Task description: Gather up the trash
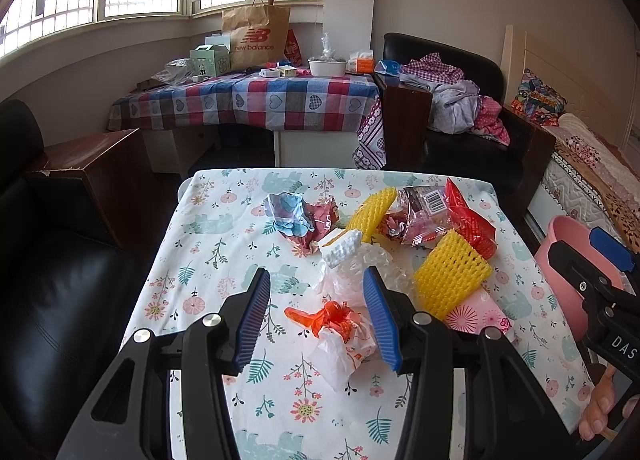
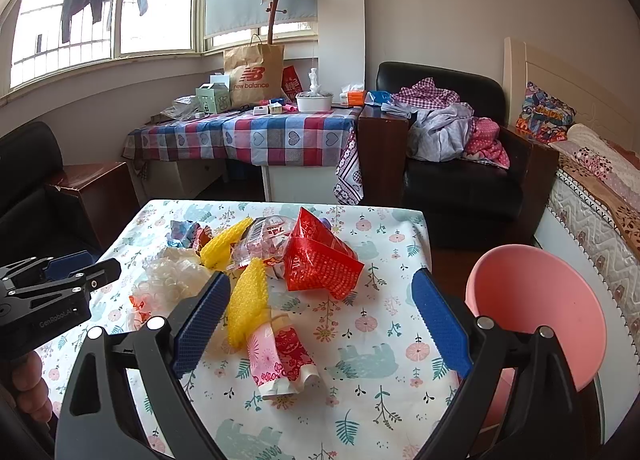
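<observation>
Trash lies in a heap on the floral tablecloth point(image 1: 224, 244). In the left wrist view my left gripper point(image 1: 316, 314) is open around a crumpled orange-and-white plastic bag point(image 1: 340, 328), above clear bubble wrap point(image 1: 360, 264). Behind lie yellow foam nets point(image 1: 450, 274), a red foam net point(image 1: 472, 220), a white foam piece point(image 1: 342, 248) and crinkled wrappers point(image 1: 424, 216). In the right wrist view my right gripper point(image 2: 320, 320) is open over a pink paper packet point(image 2: 280, 352), beside a yellow foam net point(image 2: 246, 308) and a red bag point(image 2: 320, 260). A pink bin point(image 2: 536, 300) stands at the table's right edge.
A black sofa point(image 1: 52, 280) and a wooden side table point(image 1: 92, 168) stand to the left. A checked-cloth table point(image 1: 248, 100) with a paper bag point(image 1: 256, 36) is behind. A black armchair point(image 2: 460, 180) with clothes and a bed point(image 2: 592, 188) are on the right.
</observation>
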Available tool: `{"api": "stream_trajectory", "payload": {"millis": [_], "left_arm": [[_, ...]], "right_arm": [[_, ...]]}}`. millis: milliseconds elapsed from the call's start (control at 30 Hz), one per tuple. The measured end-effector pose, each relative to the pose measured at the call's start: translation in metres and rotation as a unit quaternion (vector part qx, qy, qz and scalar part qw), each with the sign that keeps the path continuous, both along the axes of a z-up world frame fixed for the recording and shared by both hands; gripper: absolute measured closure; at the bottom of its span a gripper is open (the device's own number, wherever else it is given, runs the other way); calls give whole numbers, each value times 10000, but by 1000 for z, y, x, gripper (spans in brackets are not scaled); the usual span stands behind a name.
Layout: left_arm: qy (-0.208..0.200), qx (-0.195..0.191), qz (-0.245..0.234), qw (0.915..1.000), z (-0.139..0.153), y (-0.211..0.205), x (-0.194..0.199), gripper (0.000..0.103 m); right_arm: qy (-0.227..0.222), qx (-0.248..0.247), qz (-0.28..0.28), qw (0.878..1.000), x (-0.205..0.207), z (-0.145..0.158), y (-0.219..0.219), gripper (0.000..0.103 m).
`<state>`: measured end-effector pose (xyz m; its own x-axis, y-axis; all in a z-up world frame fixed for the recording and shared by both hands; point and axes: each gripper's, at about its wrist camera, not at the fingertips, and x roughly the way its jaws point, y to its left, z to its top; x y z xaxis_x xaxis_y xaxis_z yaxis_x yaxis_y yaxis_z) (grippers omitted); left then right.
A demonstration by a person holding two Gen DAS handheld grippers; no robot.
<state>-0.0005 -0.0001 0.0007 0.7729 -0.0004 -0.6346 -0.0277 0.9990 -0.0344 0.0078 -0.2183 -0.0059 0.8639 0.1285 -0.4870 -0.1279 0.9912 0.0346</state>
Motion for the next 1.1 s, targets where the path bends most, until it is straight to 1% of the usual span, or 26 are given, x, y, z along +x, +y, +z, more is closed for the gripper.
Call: {"api": "stream_trajectory", "payload": {"millis": [733, 767, 833, 1100], "left_arm": [[-29, -2, 1, 10000, -1, -1, 0, 55], [-28, 0, 0, 10000, -1, -1, 1, 55], [-29, 0, -1, 10000, -1, -2, 1, 55], [-21, -13, -2, 10000, -1, 0, 1, 55]], "right_arm": [[36, 127, 8, 9999, -3, 4, 0, 11], [41, 128, 18, 9999, -3, 4, 0, 11], [63, 129, 47, 9999, -3, 3, 0, 16], [81, 168, 64, 9998, -5, 3, 0, 17]]}}
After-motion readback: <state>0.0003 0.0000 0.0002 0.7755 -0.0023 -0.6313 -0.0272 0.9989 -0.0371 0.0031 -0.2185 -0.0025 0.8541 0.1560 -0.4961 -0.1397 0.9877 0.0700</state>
